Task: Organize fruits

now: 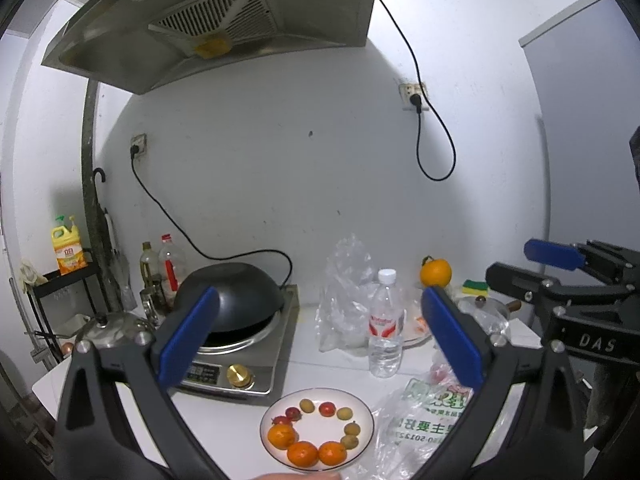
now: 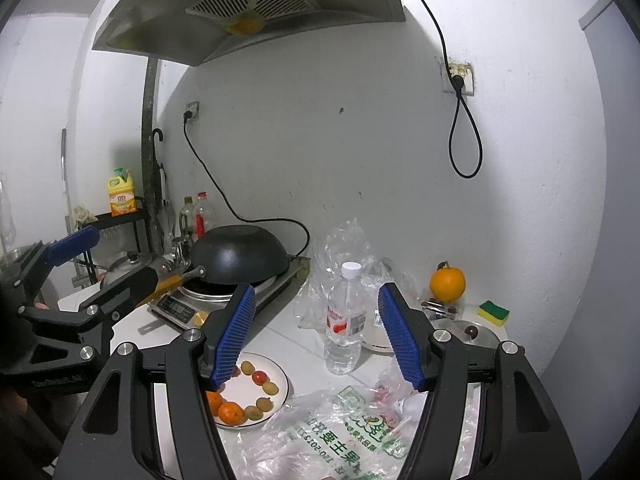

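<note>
Your white table (image 1: 332,372) carries everything, with the range hood (image 1: 208,20) overhead at about eleven o'clock in both views. The black wok (image 1: 232,300) sits upside down on the induction cooker (image 1: 240,360) at nine o'clock from the water bottle (image 1: 386,324). A printed plastic bag (image 2: 340,420) lies crumpled at five o'clock from the plate (image 1: 360,408), touching its rim.

Your left gripper (image 1: 320,336) is spread wide with nothing between its blue pads. Your right gripper (image 2: 318,336) also stands apart and empty, the bottle showing through the gap beyond it.

The plate holds the fruit in a ring: three mandarins (image 1: 303,454) from seven to five o'clock, small tan fruits (image 1: 352,429) along the three o'clock side, and small red fruits (image 1: 327,409) toward twelve. A single orange (image 1: 435,273) sits well apart at the back, at two o'clock from the bottle, near the yellow-green sponge (image 1: 475,289).
</note>
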Demonstrator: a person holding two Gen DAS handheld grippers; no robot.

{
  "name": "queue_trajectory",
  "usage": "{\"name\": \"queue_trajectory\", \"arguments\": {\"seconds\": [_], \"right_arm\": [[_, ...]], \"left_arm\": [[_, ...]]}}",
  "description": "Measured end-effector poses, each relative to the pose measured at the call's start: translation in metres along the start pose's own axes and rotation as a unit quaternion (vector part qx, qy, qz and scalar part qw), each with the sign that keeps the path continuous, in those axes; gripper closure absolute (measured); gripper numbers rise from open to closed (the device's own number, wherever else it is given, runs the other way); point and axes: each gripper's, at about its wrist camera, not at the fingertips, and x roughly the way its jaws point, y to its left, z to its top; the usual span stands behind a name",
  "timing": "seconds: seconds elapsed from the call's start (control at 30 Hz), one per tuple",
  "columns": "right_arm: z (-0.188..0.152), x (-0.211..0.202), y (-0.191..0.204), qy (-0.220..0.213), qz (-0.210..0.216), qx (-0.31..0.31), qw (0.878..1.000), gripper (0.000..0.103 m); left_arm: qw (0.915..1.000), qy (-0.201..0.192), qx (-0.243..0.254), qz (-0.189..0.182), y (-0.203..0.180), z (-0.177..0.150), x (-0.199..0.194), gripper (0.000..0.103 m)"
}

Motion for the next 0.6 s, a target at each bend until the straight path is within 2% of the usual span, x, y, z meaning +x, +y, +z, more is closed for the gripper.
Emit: {"name": "queue_trajectory", "arguments": {"seconds": [0.43,0.6], "right_arm": [[-0.003,0.007,-0.012,0.006,0.006,0.007,1.000,0.036],[-0.004,0.012,-0.017,0.009,0.002,0.008,1.000,0.036]], "left_arm": [[0.9999,0.006,0.011,-0.005,-0.009,-0.001,0.004,0.001],[0.9996,0.005,0.012,-0.026,-0.011,-0.002,0.009,0.001]]}}
